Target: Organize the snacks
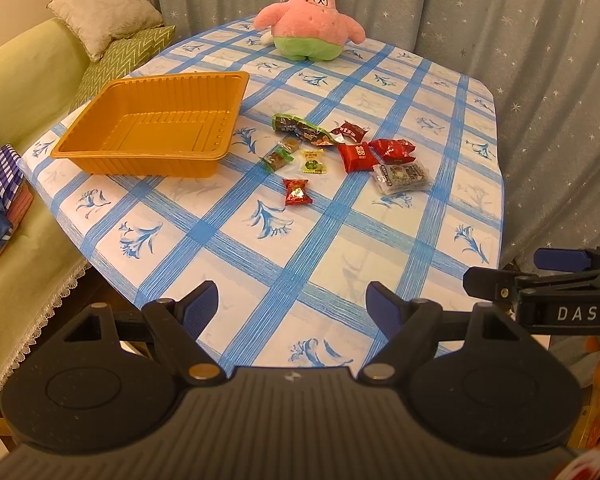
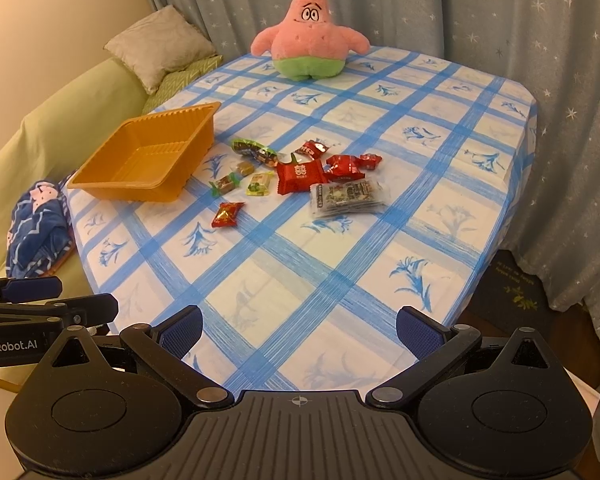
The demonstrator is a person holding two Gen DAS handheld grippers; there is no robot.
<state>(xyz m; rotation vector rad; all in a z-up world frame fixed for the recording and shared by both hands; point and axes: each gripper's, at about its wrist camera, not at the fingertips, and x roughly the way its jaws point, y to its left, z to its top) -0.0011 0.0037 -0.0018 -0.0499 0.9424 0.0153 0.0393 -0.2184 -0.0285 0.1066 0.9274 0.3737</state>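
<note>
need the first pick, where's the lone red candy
In both views the red candy lies alone on the tablecloth, nearest the grippers, just in front of the yellow-green candy.

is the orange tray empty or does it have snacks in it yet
Empty. The orange tray shows only its bare ribbed floor in both views, and the snacks all lie on the tablecloth beside it.

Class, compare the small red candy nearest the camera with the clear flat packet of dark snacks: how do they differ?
The small red candy is opaque red foil; the clear flat packet is transparent, showing dark contents. The candy is far smaller than the packet. The candy lies apart from the pile; the packet sits beside the red packs. Both lie flat on the checked tablecloth, outside the orange tray.
</note>
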